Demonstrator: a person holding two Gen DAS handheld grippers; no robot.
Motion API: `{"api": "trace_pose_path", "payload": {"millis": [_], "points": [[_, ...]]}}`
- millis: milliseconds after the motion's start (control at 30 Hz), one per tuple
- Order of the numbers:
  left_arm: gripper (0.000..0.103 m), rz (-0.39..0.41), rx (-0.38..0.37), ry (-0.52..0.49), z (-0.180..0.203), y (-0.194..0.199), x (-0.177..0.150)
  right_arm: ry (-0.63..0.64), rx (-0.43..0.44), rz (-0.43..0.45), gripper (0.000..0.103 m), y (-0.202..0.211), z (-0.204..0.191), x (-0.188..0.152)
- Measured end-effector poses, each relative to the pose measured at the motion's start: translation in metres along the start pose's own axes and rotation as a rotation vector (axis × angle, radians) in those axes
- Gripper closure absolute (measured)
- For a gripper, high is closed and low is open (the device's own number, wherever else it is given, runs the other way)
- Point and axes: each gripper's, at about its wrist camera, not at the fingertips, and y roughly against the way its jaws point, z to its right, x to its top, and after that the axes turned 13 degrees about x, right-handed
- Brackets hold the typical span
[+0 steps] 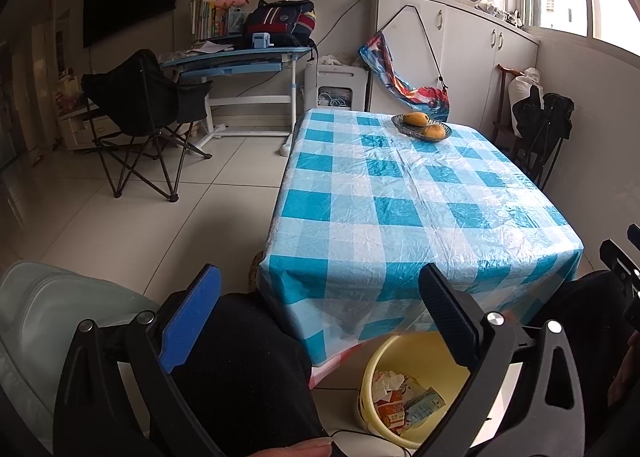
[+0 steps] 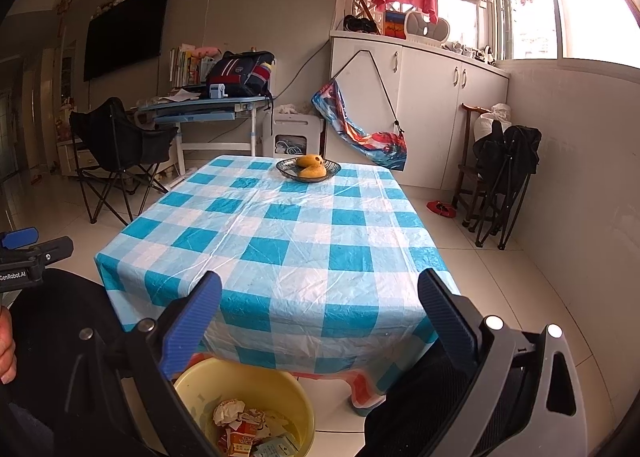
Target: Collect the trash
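Both my grippers, left [image 1: 320, 313] & right [image 2: 320, 317], spread wide, holding nothing; yellow bin [image 2: 256, 381] w/ trash [image 2: 244, 425] sits below the table [image 2: 280, 241].

Left gripper [image 1: 320, 307]: I see black frame, blue ribbed pads, silver screws.
Right gripper [image 2: 320, 307]: same to my eye.
Marking: white "GenRobot.AI".
Trousers [image 1: 248, 369]: black.
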Motion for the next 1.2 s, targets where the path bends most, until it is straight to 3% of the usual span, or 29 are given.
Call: {"api": "trace_pose_path", "payload": {"millis": [600,933,1100,1200], "points": [[0.007,0.003,0.011,-0.007,0.002,0.000,0.000,0.001,0.000,-0.003,0.009,-0.001,-0.001,0.000],[0.007,0.018,-0.050,0.072,-0.010,0.001,-0.003,0.024,-0.006,-0.018,0.009,-0.003,-0.002,-0.008],[0.007,0.089,0.027,-0.013,0.004,0.016,0.000,0.026,-0.009,-0.017,0.008,-0.002,-0.003,-0.008],[0.007,0.078,0.075,-0.064,0.009,0.017,0.001,0.018,-0.004,-0.004,0.008,0.001,-0.001,-0.005]]}}
